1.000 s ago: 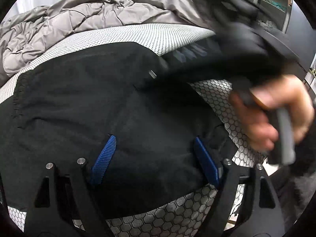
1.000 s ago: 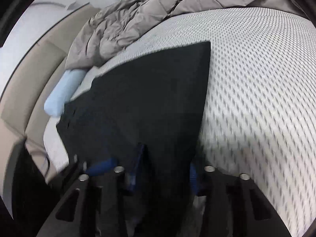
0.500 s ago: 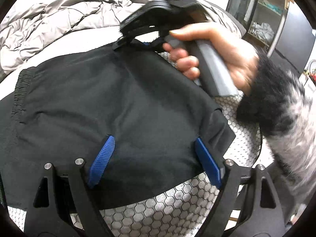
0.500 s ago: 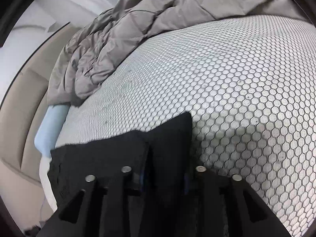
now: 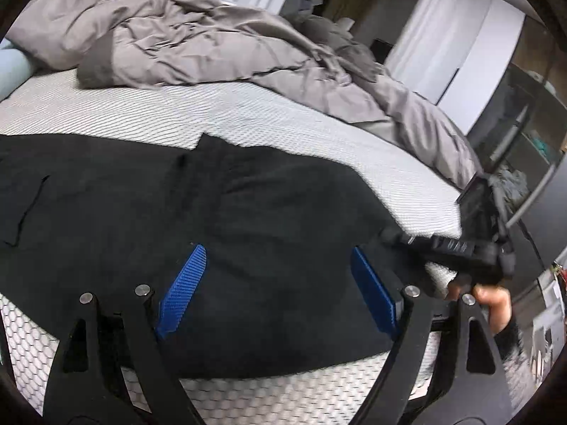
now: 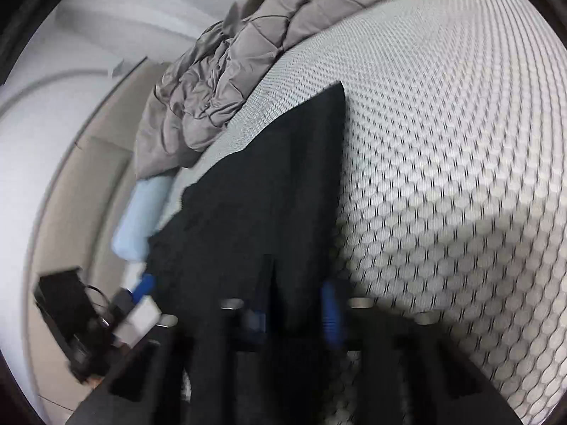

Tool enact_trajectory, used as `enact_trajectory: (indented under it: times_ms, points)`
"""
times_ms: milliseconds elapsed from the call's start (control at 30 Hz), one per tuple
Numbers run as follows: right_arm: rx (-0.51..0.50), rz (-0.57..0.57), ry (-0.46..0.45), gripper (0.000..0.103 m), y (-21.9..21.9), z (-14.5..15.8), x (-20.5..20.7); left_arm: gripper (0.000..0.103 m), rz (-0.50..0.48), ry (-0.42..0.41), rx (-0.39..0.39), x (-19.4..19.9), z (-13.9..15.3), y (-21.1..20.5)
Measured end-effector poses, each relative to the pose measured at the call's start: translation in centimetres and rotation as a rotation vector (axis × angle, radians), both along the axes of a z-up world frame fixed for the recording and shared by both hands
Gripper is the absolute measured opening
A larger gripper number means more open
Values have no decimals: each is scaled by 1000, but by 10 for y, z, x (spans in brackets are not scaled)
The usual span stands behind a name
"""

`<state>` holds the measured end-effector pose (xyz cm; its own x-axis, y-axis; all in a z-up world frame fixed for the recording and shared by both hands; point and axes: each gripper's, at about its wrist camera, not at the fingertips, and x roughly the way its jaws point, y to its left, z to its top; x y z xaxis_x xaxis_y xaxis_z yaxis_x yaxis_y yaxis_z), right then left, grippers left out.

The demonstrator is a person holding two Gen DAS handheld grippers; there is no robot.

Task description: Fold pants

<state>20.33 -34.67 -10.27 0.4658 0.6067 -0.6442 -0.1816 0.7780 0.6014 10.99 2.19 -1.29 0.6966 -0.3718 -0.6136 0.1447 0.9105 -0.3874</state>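
Looking across the bed (image 5: 319, 124) first: its white cover with the honeycomb print takes up most of both views. A grey quilt (image 5: 212, 39) is bunched along the far side. A pale blue pillow (image 6: 141, 209) lies at the bed's edge, just under the end of the quilt, beside a beige padded headboard (image 6: 71, 184).

The black pants (image 5: 177, 219) lie spread on the near part of the cover, well clear of the quilt. In the left wrist view they run off the left edge of the frame, with a notched far edge and a pocket seam at the left. In the right wrist view the cloth rises toward the camera in a long dark strip ending in a point (image 6: 333, 95).

My left tongs (image 5: 280, 290) stand wide over the pants, blue pads (image 5: 182, 290) well apart, nothing pinched between them; whether the tips touch the cloth I cannot tell.

My right tongs (image 6: 294, 315) are closing to a narrow gap, with a fold of the pants between the blue pads (image 6: 331, 313). This frame is blurred. From the left wrist view, the right tongs reach the right edge of the pants, and my right hand (image 5: 492, 301) is on the handle.
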Motion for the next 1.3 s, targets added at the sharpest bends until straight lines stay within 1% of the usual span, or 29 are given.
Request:
enact_trajectory:
  times_ms: [67,133,167,200,233,300,333,367,400,467,500,533,600,667,700,767,800,833,867,967,1000,1033,1067,1100,1133,1167,1200,1233,1300]
  points:
    - [-33,-9,-21,17,3,6,10,82,11,14,31,2,-7,5]
    - [-128,-22,-30,22,9,8,21,82,10,20,66,3,-14,3]
    - [-158,-40,-14,29,9,8,24,82,2,19,88,5,-16,-1]
    - [-176,-67,-3,32,6,11,22,82,-12,10,112,6,-16,-6]
    - [-194,-88,-21,33,4,19,15,82,-26,1,128,7,-15,-15]
    - [-258,-111,-121,33,4,38,-5,82,-83,-32,171,9,-14,-34]
    - [-292,-91,-184,33,9,48,-20,82,-105,-42,191,7,-12,-46]
    - [-312,-49,-229,33,17,54,-32,82,-152,-53,230,9,-14,-61]
    - [-327,-8,-246,33,25,57,-40,82,-186,-56,258,12,-17,-70]
    - [-363,85,-251,33,51,54,-50,78,-265,-33,300,19,-28,-89]
    - [-381,146,-243,33,68,46,-53,75,-289,-6,320,23,-34,-93]
    - [-393,177,-232,33,76,40,-53,70,-302,14,342,25,-40,-95]
    - [-493,224,-197,32,91,20,-51,66,-320,17,349,20,-45,-89]
    - [-575,229,-195,32,86,8,-53,65,-317,16,355,15,-46,-78]
    - [-617,220,-201,32,78,8,-56,66,-307,15,373,11,-47,-73]
    - [-720,149,-217,32,64,15,-62,66,-286,35,389,8,-50,-63]
    - [-740,117,-210,34,55,18,-61,66,-288,42,373,6,-48,-58]
    - [-746,87,-198,35,49,18,-61,66,-286,43,367,6,-46,-54]
    - [-721,71,-192,35,45,20,-61,66,-283,42,358,6,-40,-52]
    - [-580,55,-268,35,47,43,-63,66,-252,-6,268,15,-12,-42]
    - [-542,63,-281,36,49,48,-64,66,-237,-27,242,25,-3,-44]
    - [-504,79,-286,36,62,51,-56,66,-228,-34,235,33,2,-47]
    - [-459,108,-283,37,74,51,-50,66,-231,-29,231,46,2,-52]
    - [-447,124,-273,37,83,49,-46,66,-247,-13,228,57,0,-58]
    - [-441,142,-256,37,93,44,-40,66,-262,11,234,67,-7,-62]
    - [-446,160,-233,37,103,36,-33,65,-265,67,259,79,-21,-63]
    - [-470,192,-196,37,113,24,-25,61,-260,92,281,85,-29,-64]
    - [-505,199,-186,37,116,16,-19,56,-268,91,308,87,-39,-61]
    - [-644,189,-193,36,118,5,-19,56,-280,67,308,84,-41,-54]
